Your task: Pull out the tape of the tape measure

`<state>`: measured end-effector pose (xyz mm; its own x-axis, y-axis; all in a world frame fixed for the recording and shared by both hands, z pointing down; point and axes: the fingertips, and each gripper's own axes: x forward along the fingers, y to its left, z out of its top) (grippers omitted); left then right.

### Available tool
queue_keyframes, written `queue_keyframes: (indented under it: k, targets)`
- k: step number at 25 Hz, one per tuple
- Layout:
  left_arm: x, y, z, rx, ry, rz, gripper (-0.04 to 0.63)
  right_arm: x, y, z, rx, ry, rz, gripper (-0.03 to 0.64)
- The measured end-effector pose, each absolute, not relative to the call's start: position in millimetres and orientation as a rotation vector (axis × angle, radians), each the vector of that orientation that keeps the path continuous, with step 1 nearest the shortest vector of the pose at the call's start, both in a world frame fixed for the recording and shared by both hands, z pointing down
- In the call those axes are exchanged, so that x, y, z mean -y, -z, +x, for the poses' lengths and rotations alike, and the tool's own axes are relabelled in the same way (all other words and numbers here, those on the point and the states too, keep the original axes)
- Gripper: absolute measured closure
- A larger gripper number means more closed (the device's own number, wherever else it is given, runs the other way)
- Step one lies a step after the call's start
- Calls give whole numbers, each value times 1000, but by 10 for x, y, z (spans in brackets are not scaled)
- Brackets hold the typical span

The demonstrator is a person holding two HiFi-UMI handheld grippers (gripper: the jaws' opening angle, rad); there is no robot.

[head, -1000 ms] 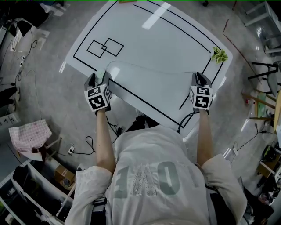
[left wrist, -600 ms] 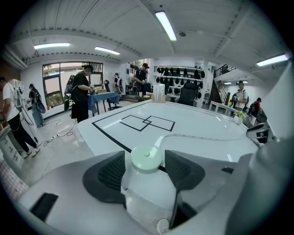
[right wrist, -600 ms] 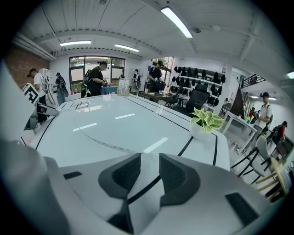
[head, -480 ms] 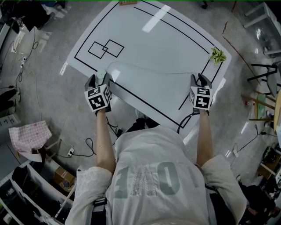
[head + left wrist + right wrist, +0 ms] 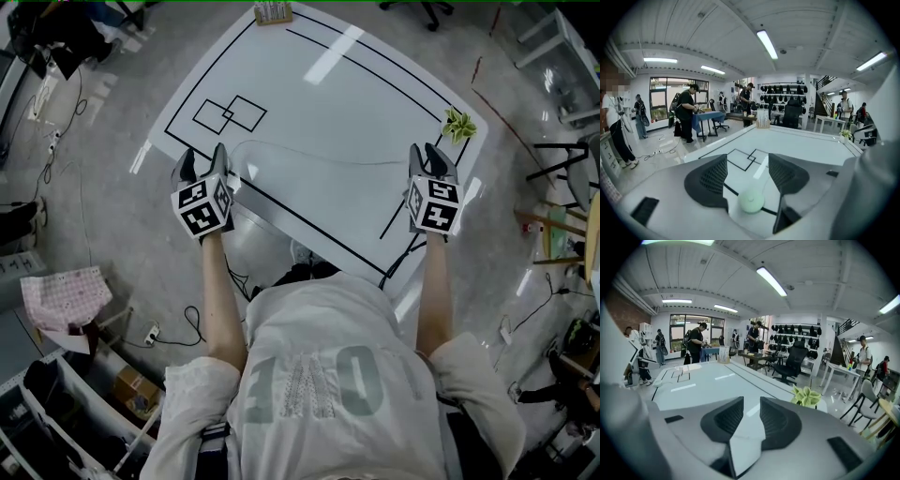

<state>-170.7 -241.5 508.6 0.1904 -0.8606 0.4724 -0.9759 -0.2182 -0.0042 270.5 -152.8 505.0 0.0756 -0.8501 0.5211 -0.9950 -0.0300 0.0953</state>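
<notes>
My left gripper (image 5: 202, 159) is released: its jaws stand wide apart, and the green case (image 5: 751, 201) lies on the table (image 5: 309, 94) low between them, near their roots, with neither pad pressing on it. My right gripper (image 5: 425, 155) is well apart to the right, with its jaws drawn close on a pale strip that I take for the end of the tape (image 5: 347, 160). From there the tape runs as a thin curved line across the table to the case under my left jaws.

I judge the pull to be largely done. The tape is out across most of the gap between my two grippers, and the case is let go. The tape end is not yet set down.

The next move depends on the right side. If I ease that grip, the tape may spring back into the case, so I should lower the end to the table before I part those jaws. The left only needs to lift straight up, clear of the case, without knocking it.
</notes>
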Motion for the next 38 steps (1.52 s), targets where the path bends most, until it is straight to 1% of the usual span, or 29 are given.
queue_keyframes:
  k: [4,9,15,17,21,24,32,38]
  targets:
    - [2477,-4479,-1638,1839,-394,2278,342,1609,-4492,2536,1905,-325,2049,506]
    - [2340,-3793,-1466,1889,-214,2397,342,1594,-3804,2249,2031,-160,2179,540]
    - [1975,-3299,-1221,1892,-86,2510,356,1428,-3378,1766,2188,-25,2153,565]
    - [1863,-3204,-1172,1902,-67,2531,380,1382,-3291,1632,2218,19,2143,568]
    - [1686,-3080,-1125,1964,-29,2558,488,1336,-3214,1401,2252,85,2112,575]
    - [1557,-3034,-1076,1984,17,2576,547,1308,-3212,1226,2294,80,2088,577]
    - [1352,-3065,-878,1948,3,2609,565,1170,-3268,663,2437,42,1937,581]
    - [1344,-3094,-899,1959,-4,2586,568,1149,-3270,482,2481,39,1877,586]
